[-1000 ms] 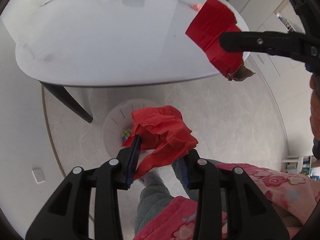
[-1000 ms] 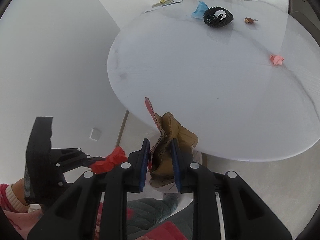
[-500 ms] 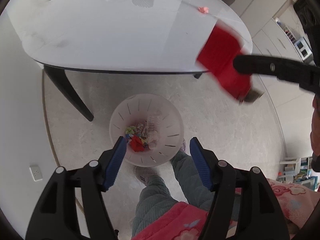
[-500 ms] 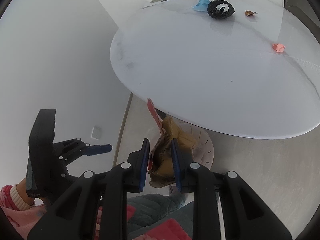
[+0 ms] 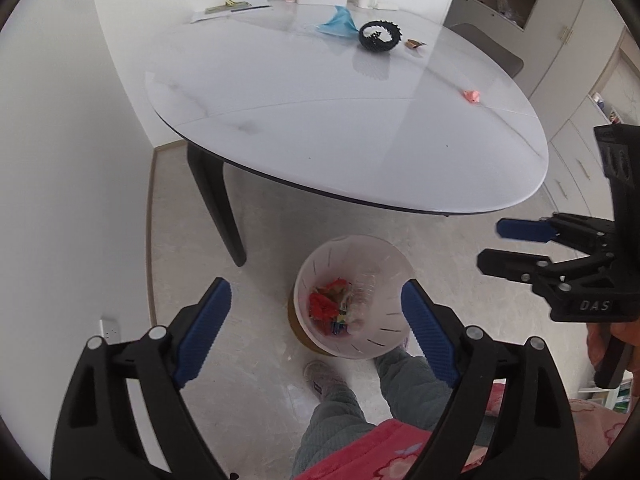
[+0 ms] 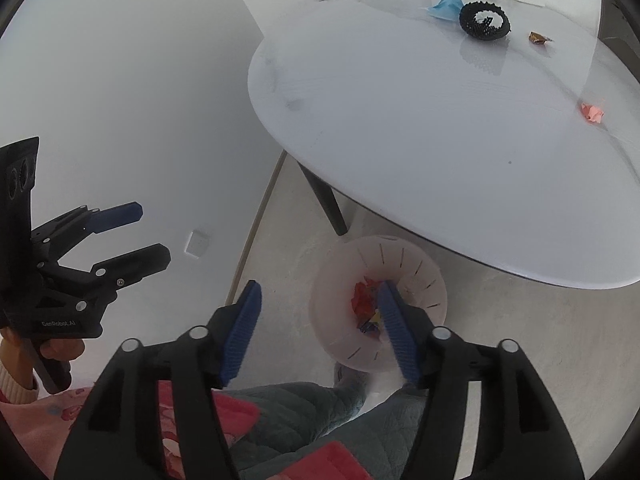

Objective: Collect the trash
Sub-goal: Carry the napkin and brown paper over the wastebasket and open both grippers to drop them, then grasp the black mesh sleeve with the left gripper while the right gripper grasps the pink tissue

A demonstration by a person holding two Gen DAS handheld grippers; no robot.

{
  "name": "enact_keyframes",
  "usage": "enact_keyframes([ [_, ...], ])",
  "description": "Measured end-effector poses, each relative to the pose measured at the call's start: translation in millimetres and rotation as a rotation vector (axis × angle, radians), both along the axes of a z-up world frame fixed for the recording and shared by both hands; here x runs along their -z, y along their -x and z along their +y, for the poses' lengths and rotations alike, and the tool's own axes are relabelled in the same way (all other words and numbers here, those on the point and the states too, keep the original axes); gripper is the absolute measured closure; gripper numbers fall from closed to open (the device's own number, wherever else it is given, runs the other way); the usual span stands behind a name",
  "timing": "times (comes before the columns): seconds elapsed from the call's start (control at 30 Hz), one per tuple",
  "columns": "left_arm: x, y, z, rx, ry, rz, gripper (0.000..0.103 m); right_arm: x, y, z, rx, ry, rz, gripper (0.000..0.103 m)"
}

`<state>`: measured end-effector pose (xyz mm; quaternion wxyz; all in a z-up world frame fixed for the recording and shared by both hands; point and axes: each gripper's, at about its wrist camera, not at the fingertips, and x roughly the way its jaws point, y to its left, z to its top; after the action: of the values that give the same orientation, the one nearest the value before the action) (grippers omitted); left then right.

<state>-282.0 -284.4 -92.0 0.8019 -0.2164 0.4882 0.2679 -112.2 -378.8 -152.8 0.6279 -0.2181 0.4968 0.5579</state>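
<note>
Both the left gripper (image 5: 316, 320) and right gripper (image 6: 320, 328) hang above the bin (image 5: 394, 320), jaws spread and empty, since the red paper (image 5: 322, 306) already lies inside; a pink scrap (image 5: 472, 95) waits on the table (image 5: 320, 120) beyond the bin.

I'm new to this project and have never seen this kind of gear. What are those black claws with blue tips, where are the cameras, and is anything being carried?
They are two hand-held grippers, one in each of a person's hands. Each picture comes from a fisheye camera on one gripper, looking along its fingers. The left gripper and right gripper are both open and hold nothing. Below sits a round white plastic bin with colourful scraps inside. On the white oval table lie a crumpled pink paper, a brown wrapper and a blue mask.
</note>
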Motion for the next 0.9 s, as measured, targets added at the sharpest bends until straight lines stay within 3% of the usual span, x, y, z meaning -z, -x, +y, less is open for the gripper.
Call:
enact_keyframes([
  [0.37, -40, -40, -8, 0.089, -0.044, -0.114, 0.008, -44, -39, -26, 0.171, -0.027, -0.135, 0.005],
  [0.67, -73, -116, 0, 0.155, -0.07, -0.176, 0.008, -71, -117, -50, 0.341, -0.045, -0.232, 0.003],
  [0.9, -71, -198, 21, 0.144, -0.101, -0.181, 0.008, -65, -206, -36, 0.372, -0.038, -0.249, 0.003],
])
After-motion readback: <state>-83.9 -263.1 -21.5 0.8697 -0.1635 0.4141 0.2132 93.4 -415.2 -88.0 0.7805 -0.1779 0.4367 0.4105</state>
